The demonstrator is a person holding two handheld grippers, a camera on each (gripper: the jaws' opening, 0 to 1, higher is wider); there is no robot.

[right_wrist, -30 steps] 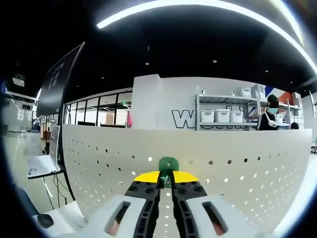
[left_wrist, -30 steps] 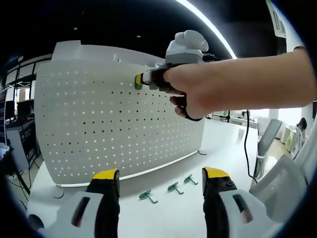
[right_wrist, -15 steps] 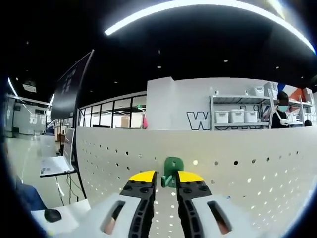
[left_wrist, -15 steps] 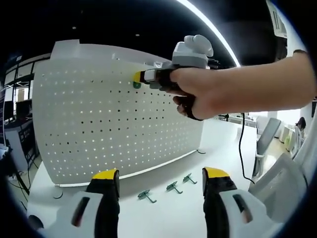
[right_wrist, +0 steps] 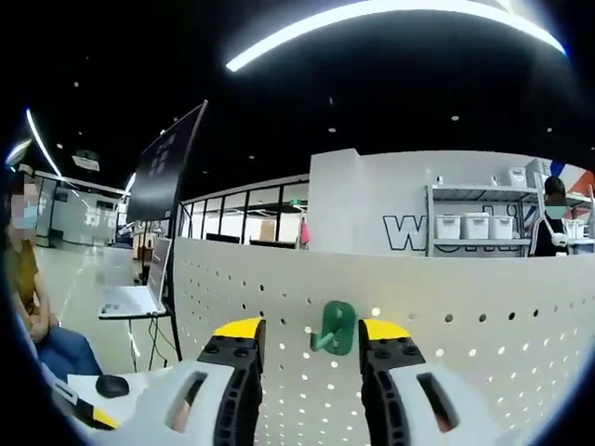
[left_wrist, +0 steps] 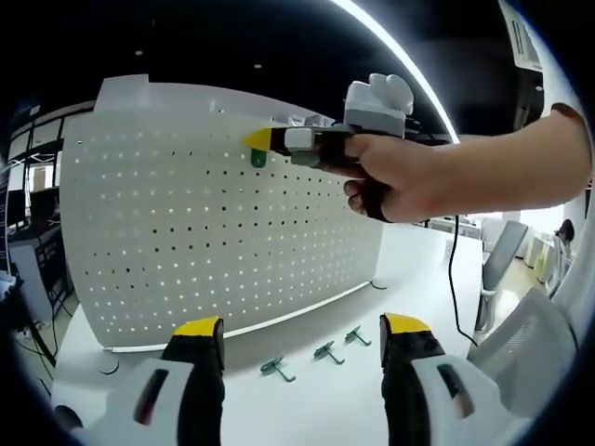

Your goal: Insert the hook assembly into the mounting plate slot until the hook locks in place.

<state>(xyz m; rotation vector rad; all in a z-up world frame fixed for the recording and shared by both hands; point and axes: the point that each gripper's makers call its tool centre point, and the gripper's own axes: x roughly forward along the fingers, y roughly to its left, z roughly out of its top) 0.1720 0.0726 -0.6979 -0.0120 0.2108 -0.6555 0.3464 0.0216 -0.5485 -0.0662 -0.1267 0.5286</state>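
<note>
Now the small green plastic hook (right_wrist: 333,327) is seen seated near the top edge of the white perforated metal pegboard (left_wrist: 186,232), between the right tongs (right_wrist: 309,333), spread wide and empty; these should be drawn straight back, unbumped. The left tongs (left_wrist: 302,327) are held wide, empty.

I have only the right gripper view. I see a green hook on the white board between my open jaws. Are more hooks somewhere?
Observer: Yes. In the left gripper view, three spare hooks lie on the table in front of the pegboard.
Operator: Where on the board is my hook?
Observer: The mounted hook sits near the top edge, right of the middle, as the left gripper view shows it.
Operator: And the left gripper?
Observer: The left gripper is open and holds nothing, low over the table. The right gripper is open too.
</note>
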